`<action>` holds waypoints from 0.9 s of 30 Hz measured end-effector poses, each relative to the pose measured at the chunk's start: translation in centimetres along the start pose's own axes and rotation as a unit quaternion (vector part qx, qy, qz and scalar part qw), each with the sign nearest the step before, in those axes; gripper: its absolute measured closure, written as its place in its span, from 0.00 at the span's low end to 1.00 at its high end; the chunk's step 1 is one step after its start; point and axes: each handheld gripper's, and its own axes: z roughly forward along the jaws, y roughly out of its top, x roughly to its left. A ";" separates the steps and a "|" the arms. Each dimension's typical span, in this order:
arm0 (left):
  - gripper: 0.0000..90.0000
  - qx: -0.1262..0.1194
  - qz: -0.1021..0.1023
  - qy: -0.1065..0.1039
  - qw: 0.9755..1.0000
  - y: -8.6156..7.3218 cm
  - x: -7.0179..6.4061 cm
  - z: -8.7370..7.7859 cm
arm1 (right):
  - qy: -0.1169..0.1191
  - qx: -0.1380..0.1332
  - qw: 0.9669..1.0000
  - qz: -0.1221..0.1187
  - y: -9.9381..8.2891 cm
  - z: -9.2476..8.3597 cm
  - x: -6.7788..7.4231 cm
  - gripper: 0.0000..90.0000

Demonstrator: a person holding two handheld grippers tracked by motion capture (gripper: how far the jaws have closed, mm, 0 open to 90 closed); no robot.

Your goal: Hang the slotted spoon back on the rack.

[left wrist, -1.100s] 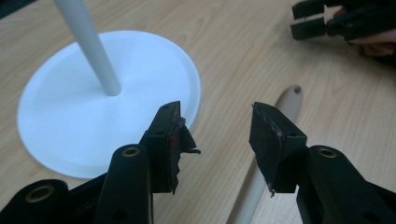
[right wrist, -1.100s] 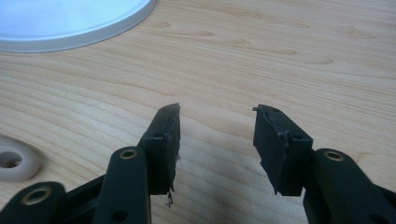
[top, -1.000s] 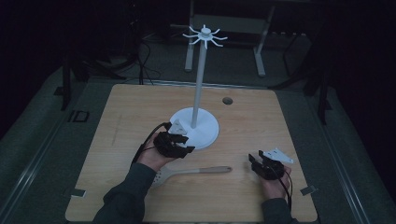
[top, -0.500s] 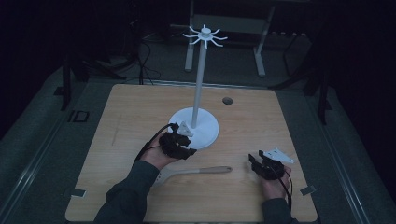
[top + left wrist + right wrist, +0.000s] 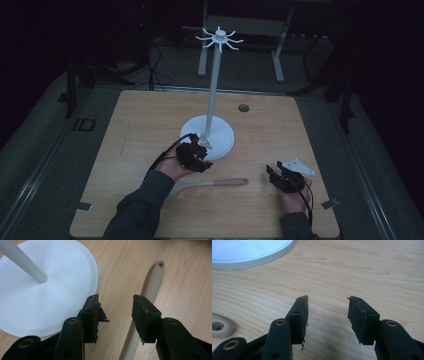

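While your wooden table (image 5: 150, 125) carries the white stand (image 5: 214, 135) and the beige shoehorn (image 5: 150, 290), your left gripper (image 5: 115, 312) hangs spread over the shoehorn, holding nothing; your right gripper (image 5: 328, 315) is likewise spread, empty above bare wood.

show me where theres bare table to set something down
Free: the far left of the table, beyond the left gripper, and the far right past the small hole. Crowded: the near middle, with the stand base, beige spoon-like utensil and right gripper.
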 end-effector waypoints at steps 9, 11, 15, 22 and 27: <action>0.67 0.027 0.015 -0.009 0.999 0.1 -0.3 1.1 | 0.001 0.001 1.000 0.001 0.0 0.0 0.0 0.56; 0.67 0.029 0.015 -0.010 0.999 0.1 -0.4 1.3 | 0.001 0.000 1.000 0.001 0.0 0.0 0.0 0.56; 0.66 0.037 0.023 -0.013 0.999 0.1 -0.6 1.7 | 0.002 0.000 1.000 0.001 0.0 0.0 0.0 0.56; 0.64 0.050 0.029 -0.018 0.998 0.1 -0.9 2.3 | 0.002 0.000 1.000 0.001 0.0 0.0 0.0 0.56; 0.64 0.062 0.034 -0.023 0.997 0.2 -1.1 2.8 | 0.002 0.000 1.000 0.000 0.0 0.0 0.0 0.55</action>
